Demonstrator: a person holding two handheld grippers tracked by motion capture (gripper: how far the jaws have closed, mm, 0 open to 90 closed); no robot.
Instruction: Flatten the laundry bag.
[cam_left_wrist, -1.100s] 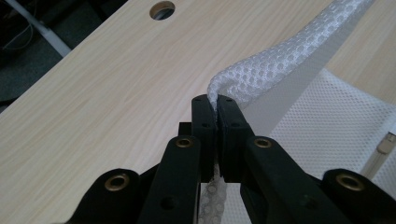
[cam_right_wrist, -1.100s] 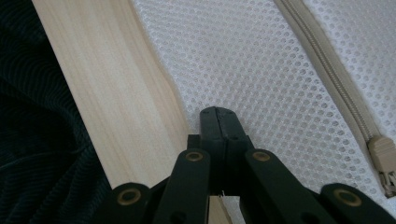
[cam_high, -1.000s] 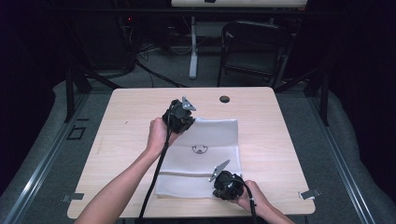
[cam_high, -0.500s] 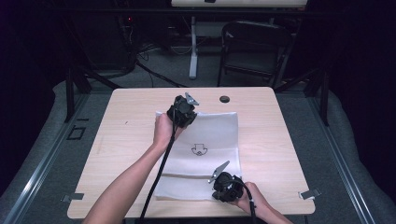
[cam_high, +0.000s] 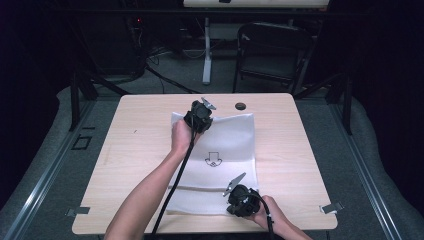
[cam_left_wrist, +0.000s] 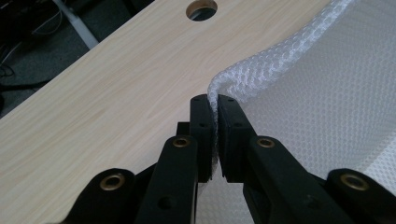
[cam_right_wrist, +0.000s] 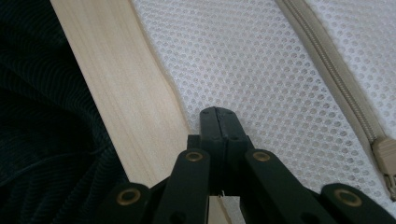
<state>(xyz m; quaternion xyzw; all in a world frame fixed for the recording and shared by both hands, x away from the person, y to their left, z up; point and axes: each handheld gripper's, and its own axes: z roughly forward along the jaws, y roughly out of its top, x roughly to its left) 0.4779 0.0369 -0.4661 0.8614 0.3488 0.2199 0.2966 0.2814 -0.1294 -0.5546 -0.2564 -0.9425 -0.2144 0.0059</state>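
Mesh bag (cam_high: 220, 150) is pinched at its far edge by left gripper (cam_left_wrist: 214, 122) (fabric bunched between jaws); right gripper (cam_right_wrist: 218, 122) jaws pressed together at the bag's near edge on table (cam_high: 140, 145).

A white honeycomb mesh cloth bag (cam_high: 225, 150) with a beige fabric zipper (cam_right_wrist: 327, 65) lies on a matt, pale wood-grain table (cam_high: 140, 150).
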